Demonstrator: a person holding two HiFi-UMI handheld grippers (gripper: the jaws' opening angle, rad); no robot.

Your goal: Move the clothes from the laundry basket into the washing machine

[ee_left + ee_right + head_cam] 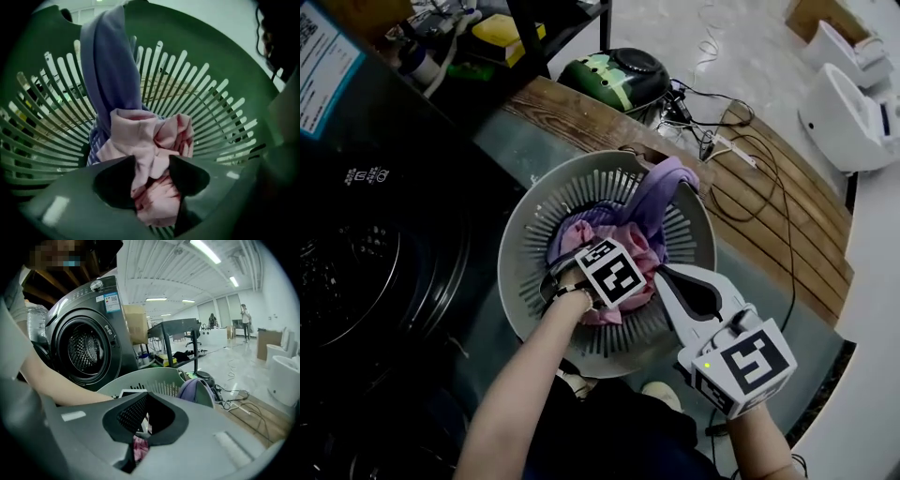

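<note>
1. Pointing my left gripper [152, 176] steeply down into the round grey-green slotted plastic laundry basket [525, 234], I am holding its jaws apart, one black pad on each side of a bunched fold of cloth.
2. That fold is part of the crumpled pink cloth garment [150, 140], which is filling the gap between the pads. I cannot tell that they are squeezing it.
3. The pink garment is lying in the middle of the basket's bottom, touching a blue striped cloth [96, 138] that is peeking out at its edge.
4. A long lavender cloth garment [661, 192] is hanging over the basket's far rim, and its lower end is running down to the pink pile.
5. I am hovering my right gripper [667, 277] over the basket's right side, near the left gripper. Its jaws are closed together and are gripping nothing.
6. In the right gripper view this gripper is looking across the basket at the dark grey front-loading washing machine [86, 343].
7. The washing machine is standing just beside the basket, on my left in the head view, with its round drum opening facing the basket.
8. Beyond the basket, black cables [750, 187] are trailing over a brown wooden plank platform [581, 117].
</note>
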